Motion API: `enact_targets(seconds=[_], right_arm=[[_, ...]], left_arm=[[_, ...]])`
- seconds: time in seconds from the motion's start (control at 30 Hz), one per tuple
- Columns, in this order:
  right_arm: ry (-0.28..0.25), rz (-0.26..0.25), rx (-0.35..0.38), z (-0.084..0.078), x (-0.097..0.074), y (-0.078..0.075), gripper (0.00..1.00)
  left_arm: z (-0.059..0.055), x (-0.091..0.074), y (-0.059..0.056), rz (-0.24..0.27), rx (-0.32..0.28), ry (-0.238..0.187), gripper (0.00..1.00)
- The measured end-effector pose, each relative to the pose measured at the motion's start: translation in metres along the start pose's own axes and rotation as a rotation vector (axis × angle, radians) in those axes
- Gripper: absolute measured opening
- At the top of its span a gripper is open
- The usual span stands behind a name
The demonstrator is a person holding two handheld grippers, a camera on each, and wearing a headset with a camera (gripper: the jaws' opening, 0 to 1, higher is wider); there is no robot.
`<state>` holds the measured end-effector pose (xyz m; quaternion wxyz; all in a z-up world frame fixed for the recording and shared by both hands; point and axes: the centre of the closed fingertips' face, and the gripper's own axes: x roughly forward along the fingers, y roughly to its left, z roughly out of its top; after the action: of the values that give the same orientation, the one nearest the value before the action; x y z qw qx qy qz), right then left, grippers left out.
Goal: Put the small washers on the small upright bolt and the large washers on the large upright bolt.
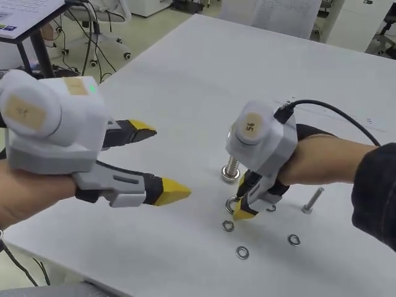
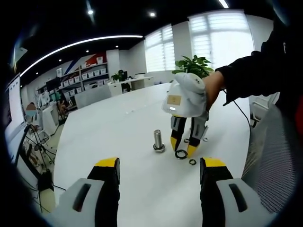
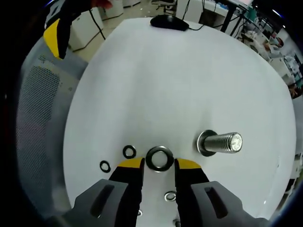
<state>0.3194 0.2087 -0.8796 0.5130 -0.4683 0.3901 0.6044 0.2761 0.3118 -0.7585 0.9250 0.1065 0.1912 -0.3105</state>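
Note:
A large upright bolt (image 1: 231,168) (image 2: 158,140) (image 3: 220,143) stands on the white table (image 1: 185,80). Just in front of it a large washer (image 1: 232,203) (image 2: 181,154) (image 3: 159,158) lies flat. My right gripper (image 1: 241,207) (image 2: 182,147) (image 3: 159,164) points down at the washer, its jaws drawn in against the washer's two sides. Small washers (image 1: 228,226) (image 1: 242,252) (image 1: 294,239) (image 3: 129,152) lie nearby. A small bolt (image 1: 312,200) is at the right and looks slanted. My left gripper (image 1: 158,162) (image 2: 158,163) hovers wide open and holds nothing, well left of the bolt.
A black cable (image 1: 334,111) runs from the right gripper across the table. A dark computer mouse (image 3: 168,21) sits at the table's far end. The table's near edge (image 1: 93,281) is close to the washers. Chairs and desks stand beyond the table.

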Motion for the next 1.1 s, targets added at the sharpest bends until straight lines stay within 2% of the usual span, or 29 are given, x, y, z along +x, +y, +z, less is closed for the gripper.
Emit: enact_targets(seconds=[0.17, 0.47, 0.6, 0.7, 0.87, 0.97, 1.1], right_arm=[[-0.001, 0.002, 0.009, 0.000, 0.000, 0.000, 0.27], [-0.003, -0.003, 0.019, 0.000, -0.001, 0.001, 0.25], [-0.004, -0.003, 0.022, 0.000, -0.001, 0.001, 0.25], [-0.002, -0.004, 0.019, 0.000, -0.001, 0.000, 0.25], [0.002, -0.004, 0.028, -0.001, -0.002, 0.000, 0.24], [0.012, -0.006, 0.027, -0.004, -0.003, 0.001, 0.24], [0.006, -0.008, 0.029, -0.005, -0.009, 0.001, 0.24]], left_arm=[[0.003, -0.004, 0.006, -0.001, 0.007, -0.004, 0.68], [0.002, -0.012, 0.015, -0.012, 0.052, 0.024, 0.68], [0.004, -0.014, 0.020, -0.005, 0.056, 0.023, 0.68], [0.006, -0.011, 0.018, -0.007, 0.046, 0.009, 0.68], [0.001, 0.002, 0.003, -0.040, 0.032, 0.007, 0.68], [0.000, 0.006, -0.003, -0.052, 0.020, 0.002, 0.68], [0.001, 0.009, -0.005, -0.055, 0.007, -0.007, 0.68]])
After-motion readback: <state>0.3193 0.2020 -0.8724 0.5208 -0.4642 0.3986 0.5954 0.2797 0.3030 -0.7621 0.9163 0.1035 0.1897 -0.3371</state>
